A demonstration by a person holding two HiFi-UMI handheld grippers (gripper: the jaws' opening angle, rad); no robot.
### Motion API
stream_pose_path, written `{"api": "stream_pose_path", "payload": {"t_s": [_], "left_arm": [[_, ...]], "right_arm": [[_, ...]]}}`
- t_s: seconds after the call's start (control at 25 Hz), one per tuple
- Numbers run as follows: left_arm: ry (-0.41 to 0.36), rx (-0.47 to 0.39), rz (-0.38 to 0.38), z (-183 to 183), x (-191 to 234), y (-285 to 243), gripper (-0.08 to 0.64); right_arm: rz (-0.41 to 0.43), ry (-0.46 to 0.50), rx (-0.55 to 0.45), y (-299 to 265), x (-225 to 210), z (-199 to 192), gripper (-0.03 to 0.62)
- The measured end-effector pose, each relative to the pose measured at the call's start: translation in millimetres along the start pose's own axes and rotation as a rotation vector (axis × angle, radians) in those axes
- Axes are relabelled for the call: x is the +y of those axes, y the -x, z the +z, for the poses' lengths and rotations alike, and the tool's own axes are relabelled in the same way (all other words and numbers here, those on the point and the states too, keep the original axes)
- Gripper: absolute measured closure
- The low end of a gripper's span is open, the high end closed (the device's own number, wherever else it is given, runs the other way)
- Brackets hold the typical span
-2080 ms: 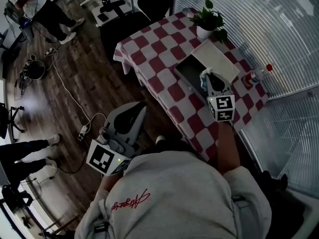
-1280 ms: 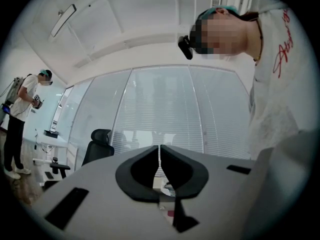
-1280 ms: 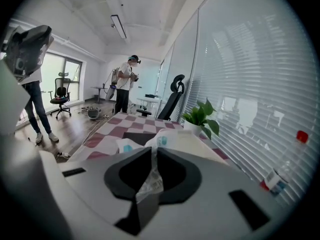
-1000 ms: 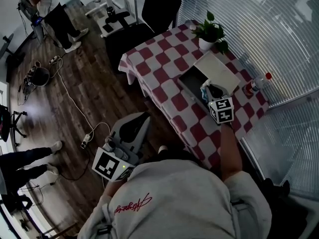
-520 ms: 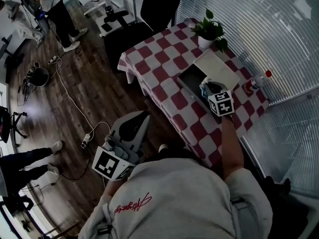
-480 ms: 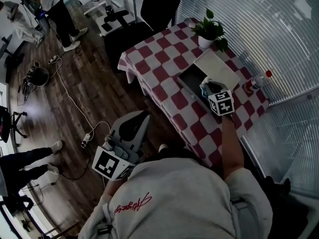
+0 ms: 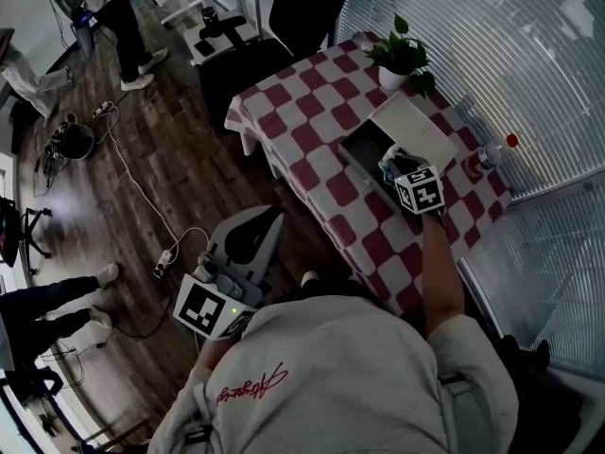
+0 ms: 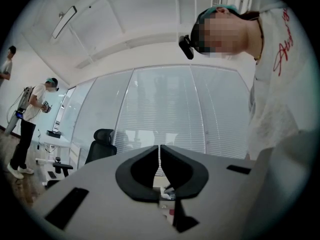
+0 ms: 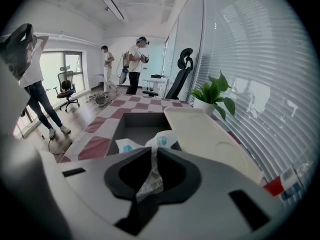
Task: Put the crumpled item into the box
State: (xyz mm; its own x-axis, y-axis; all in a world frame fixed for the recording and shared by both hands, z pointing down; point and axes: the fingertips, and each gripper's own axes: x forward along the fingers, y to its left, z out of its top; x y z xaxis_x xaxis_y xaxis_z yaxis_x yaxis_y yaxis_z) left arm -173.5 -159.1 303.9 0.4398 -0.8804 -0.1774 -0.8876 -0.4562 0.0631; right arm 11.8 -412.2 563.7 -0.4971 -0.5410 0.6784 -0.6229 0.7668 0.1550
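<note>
The crumpled item (image 9: 161, 140) is a white and blue plastic wrapper. My right gripper (image 9: 152, 153) is shut on it, and its free end sticks out past the jaw tips. The dark grey open box (image 9: 142, 120) lies just ahead, and the wrapper hangs over its near edge. In the head view my right gripper (image 7: 391, 164) holds the wrapper (image 7: 386, 168) at the box's (image 7: 352, 151) near right corner. My left gripper (image 7: 267, 218) hangs off the table over the floor. In its own view the left gripper (image 8: 160, 150) is shut on nothing and points up at a glass wall.
The box's white lid (image 7: 413, 128) lies beside it on the red-checked table (image 7: 312, 121). A potted plant (image 7: 399, 57) stands at the far end and a red-capped bottle (image 7: 490, 154) by the blinds. A black chair (image 7: 288, 12), floor cables (image 7: 142, 197) and standing people (image 7: 104, 12) are to the left.
My right gripper has carried the wrapper a little farther along the table toward the box. The left gripper has stayed where it was.
</note>
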Motion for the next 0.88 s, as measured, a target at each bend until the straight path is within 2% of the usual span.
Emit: {"api": "stream_pose_path", "payload": {"t_s": [0.12, 0.52, 0.72, 0.88], "left_arm": [[0.016, 0.008, 0.004, 0, 0, 1, 0.535], [-0.004, -0.012, 0.024, 1, 6, 1, 0.537], [0.016, 0.009, 0.016, -1, 1, 0, 0.537], [-0.002, -0.009, 0.024, 1, 4, 1, 0.535]], "right_arm": [[0.012, 0.003, 0.025, -3, 4, -2, 0.548], [0.044, 0.034, 0.093, -15, 11, -7, 0.548], [0.048, 0.034, 0.118, -17, 12, -9, 0.548], [0.055, 0.038, 0.140, -19, 13, -10, 0.548]]}}
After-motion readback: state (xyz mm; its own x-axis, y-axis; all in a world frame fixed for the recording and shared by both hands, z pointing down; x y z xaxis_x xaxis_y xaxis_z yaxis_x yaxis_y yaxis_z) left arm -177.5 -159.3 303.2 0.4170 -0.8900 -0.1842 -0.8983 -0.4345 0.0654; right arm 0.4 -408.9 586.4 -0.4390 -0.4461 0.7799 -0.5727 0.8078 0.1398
